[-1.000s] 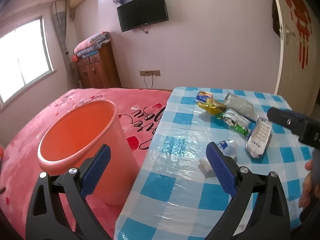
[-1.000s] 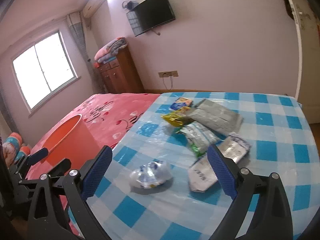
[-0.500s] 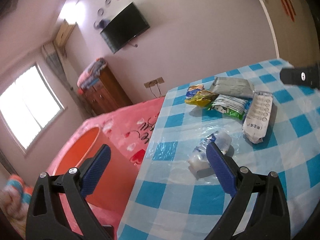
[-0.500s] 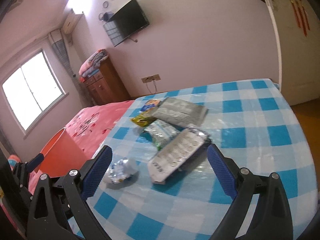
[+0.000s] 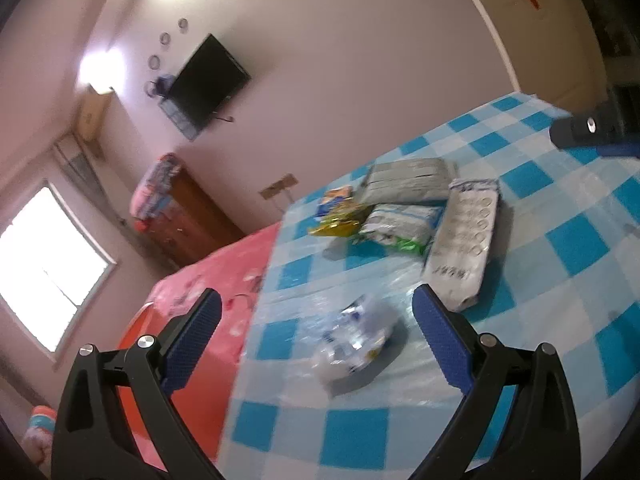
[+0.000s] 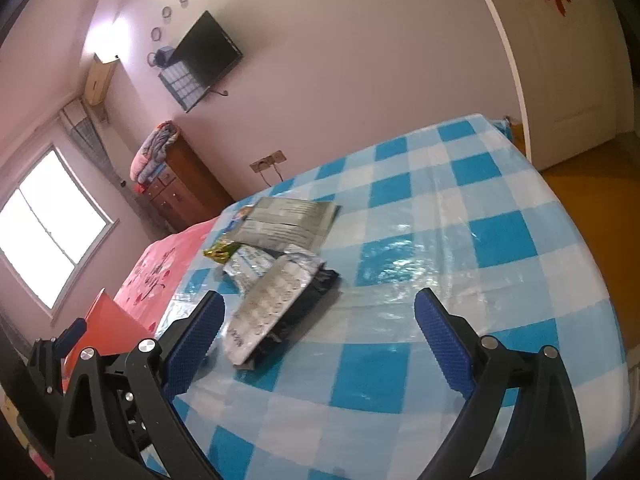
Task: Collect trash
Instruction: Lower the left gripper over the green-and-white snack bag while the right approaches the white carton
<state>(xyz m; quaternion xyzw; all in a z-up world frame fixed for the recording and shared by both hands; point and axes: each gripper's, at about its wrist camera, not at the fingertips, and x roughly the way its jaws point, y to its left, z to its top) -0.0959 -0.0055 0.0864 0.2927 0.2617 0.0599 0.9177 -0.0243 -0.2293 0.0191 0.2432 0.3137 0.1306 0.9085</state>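
My left tongs (image 5: 316, 328) moved over the crumpled wrapper (image 5: 354, 338) near table (image 5: 580, 240) edge; both tongs wide apart, right (image 6: 320, 330) w/ nothing.

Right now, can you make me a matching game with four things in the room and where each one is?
Things:
1. crumpled bag
2. TV
3. blankets
4. bucket

Places:
A. on the wall
B. on top of the dresser
C. beside the table, on its left
D. on the table, in front of the left gripper

Pairs: 1-D, 2-A, 3-B, 4-C
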